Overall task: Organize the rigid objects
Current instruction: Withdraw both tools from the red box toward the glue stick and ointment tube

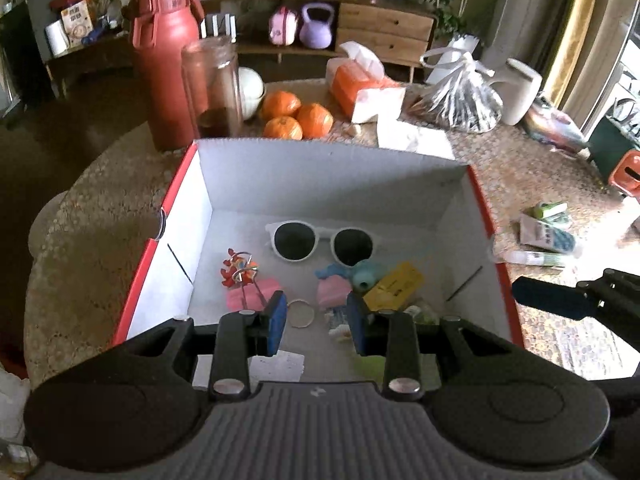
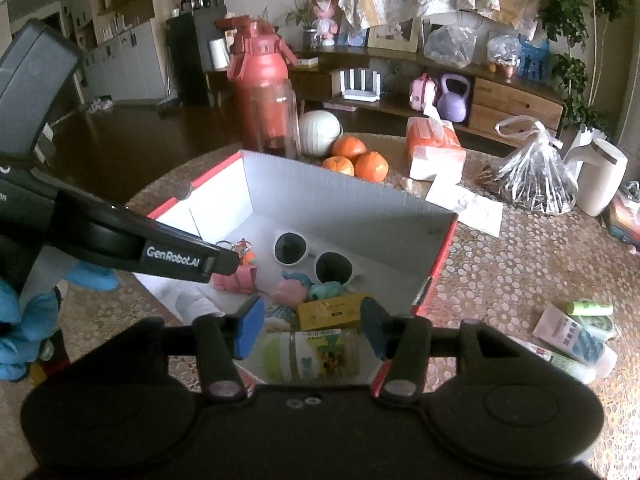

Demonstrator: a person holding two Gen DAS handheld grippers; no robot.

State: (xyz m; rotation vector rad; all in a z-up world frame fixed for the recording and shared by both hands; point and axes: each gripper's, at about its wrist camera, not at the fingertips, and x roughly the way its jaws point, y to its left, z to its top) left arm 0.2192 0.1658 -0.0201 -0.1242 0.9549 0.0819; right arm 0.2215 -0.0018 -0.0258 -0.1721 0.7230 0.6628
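An open cardboard box [image 1: 320, 184] [image 2: 340, 208], white inside with red edges, stands on the patterned table. In it lie white sunglasses [image 1: 320, 240] [image 2: 312, 258], a colourful keychain [image 1: 240, 270], pink toys [image 1: 332, 292] [image 2: 290, 292], a teal toy [image 1: 366, 274] and a yellow carton [image 1: 396, 286] [image 2: 328, 312]. My left gripper [image 1: 316, 324] hovers over the box's near end, open, nothing between its pads. My right gripper [image 2: 312, 330] is open above a clear bottle with a green cap [image 2: 308, 354] lying in the box's near corner; its pads do not press on it.
Behind the box stand a red flask [image 1: 168, 64], a clear jar [image 1: 212, 84], three oranges [image 1: 298, 116], a tissue pack [image 1: 352, 84], a tied plastic bag [image 1: 460, 100] and a white jug [image 1: 520, 92]. Tubes and small packets [image 2: 576, 336] lie right of the box. A blue-gloved hand [image 2: 16, 320] holds the left gripper.
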